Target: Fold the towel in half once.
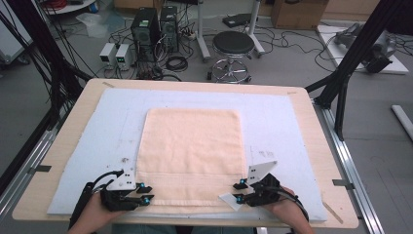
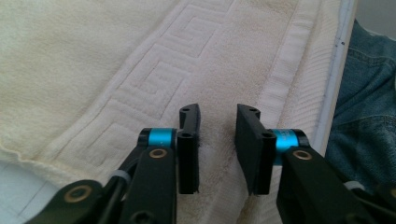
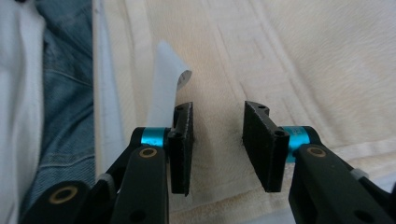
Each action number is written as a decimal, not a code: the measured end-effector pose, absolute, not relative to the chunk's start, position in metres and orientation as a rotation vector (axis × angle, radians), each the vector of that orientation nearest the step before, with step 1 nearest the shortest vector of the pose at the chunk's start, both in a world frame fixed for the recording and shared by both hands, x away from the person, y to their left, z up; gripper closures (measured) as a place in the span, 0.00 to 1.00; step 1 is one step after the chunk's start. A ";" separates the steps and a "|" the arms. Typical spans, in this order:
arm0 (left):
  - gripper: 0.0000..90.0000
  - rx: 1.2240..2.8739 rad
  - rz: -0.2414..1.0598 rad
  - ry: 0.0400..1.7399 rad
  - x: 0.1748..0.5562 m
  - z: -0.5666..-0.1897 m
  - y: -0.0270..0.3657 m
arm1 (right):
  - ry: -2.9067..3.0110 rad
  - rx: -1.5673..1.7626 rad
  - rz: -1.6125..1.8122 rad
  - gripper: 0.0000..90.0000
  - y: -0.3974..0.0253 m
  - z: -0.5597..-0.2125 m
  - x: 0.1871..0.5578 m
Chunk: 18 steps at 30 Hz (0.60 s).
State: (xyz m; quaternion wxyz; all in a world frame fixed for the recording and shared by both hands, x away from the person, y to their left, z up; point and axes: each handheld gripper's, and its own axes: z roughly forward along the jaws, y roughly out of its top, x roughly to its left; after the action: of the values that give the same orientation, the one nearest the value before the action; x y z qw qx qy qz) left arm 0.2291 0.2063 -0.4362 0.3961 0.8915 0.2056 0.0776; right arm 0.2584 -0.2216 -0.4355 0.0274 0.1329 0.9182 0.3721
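One towel [image 1: 191, 156] lies flat in the middle of the high view, spread on one pale blue mat [image 1: 292, 126] that covers one wooden table [image 1: 321, 141]. Two grippers sit at the bottom of that view, one at each near corner of the towel.

The left gripper [image 1: 144, 193] is at the lower left, its tips over the towel's near left corner. In the left gripper view its jaws stand spread, with the towel's patterned border [image 2: 187, 56] running diagonally above them and plain cloth in the gap between them.

The right gripper [image 1: 238, 192] is at the lower right, at the towel's near right corner. Its jaws are also spread, cloth between them, nothing pinched. One white label [image 3: 166, 88] curls up from the towel's edge, just beside the left-hand jaw in the right gripper view.
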 end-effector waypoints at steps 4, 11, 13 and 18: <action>0.96 2.259 0.220 0.520 0.227 -0.435 0.203 | 2.831 0.413 1.182 0.93 -0.223 -0.434 0.260; 0.97 2.169 0.252 0.522 0.222 -0.417 0.207 | 2.771 0.413 1.253 0.94 -0.231 -0.416 0.258; 0.97 2.146 0.257 0.514 0.220 -0.411 0.208 | 2.758 0.426 1.267 0.94 -0.234 -0.412 0.257; 0.97 2.141 0.264 0.494 0.216 -0.405 0.208 | 2.726 0.419 1.314 0.94 -0.240 -0.404 0.251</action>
State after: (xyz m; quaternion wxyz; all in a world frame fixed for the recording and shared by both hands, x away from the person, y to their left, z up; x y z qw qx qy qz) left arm 0.2160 0.2084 -0.4048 0.4479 0.8650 0.1994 0.1065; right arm 0.2509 -0.2395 -0.4042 0.0434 0.1370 0.8915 0.4296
